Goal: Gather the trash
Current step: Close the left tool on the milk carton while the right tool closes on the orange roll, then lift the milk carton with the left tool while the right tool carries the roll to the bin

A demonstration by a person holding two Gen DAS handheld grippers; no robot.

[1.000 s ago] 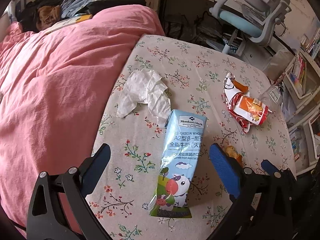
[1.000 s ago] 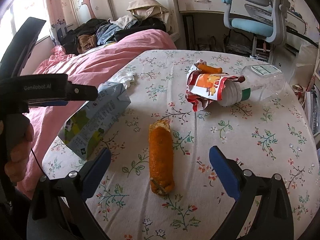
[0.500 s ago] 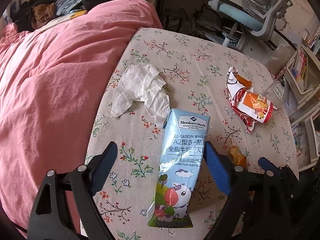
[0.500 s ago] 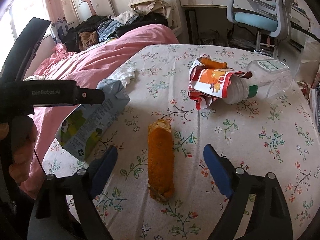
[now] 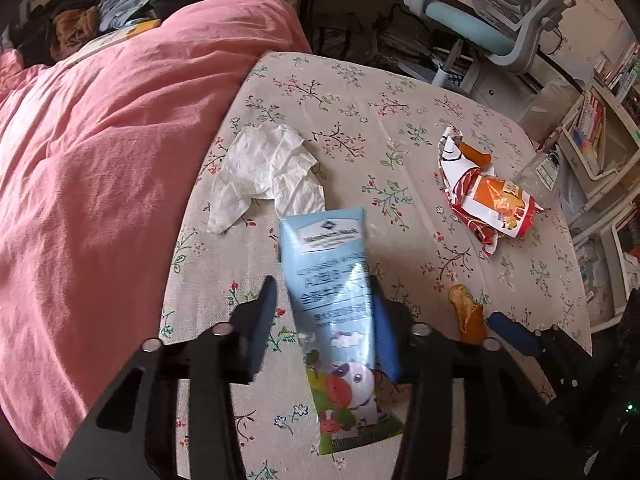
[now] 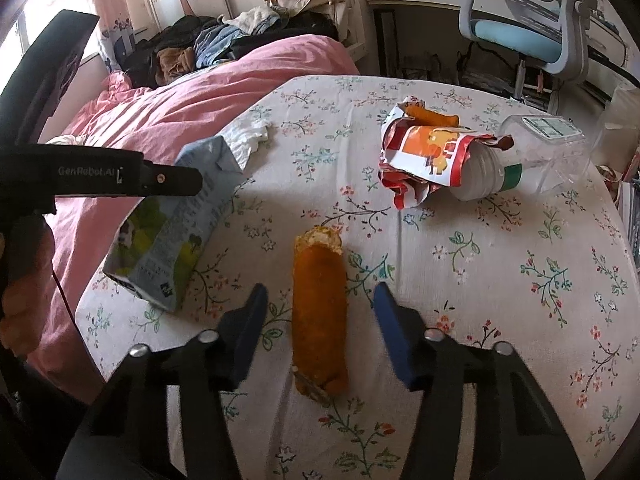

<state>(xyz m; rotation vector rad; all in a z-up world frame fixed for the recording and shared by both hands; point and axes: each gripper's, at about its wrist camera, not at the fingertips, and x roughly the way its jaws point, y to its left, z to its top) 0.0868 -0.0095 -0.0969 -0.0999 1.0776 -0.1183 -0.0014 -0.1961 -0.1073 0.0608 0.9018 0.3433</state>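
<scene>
A light blue milk carton (image 5: 336, 300) with a cartoon cow lies on the floral table. My left gripper (image 5: 322, 320) straddles it; the right pad touches its edge, the left pad stands a little off. The carton also shows in the right wrist view (image 6: 176, 224). An orange breaded roll (image 6: 319, 316) lies between the open fingers of my right gripper (image 6: 320, 328), untouched; it shows in the left wrist view too (image 5: 466, 312). A crumpled white tissue (image 5: 268, 172), a red and orange snack wrapper (image 6: 428, 156) and a clear plastic bottle (image 6: 532, 156) lie further back.
The round table with a floral cloth (image 6: 500, 264) stands against a bed with a pink duvet (image 5: 100, 160) on the left. A blue office chair (image 5: 492, 28) and shelves (image 5: 596, 148) stand behind. Clothes (image 6: 224, 40) are piled at the bed's far end.
Both grippers have narrowed their fingers. The left one has closed in around the milk carton, the right one around the orange roll. Both moved slightly forward.
</scene>
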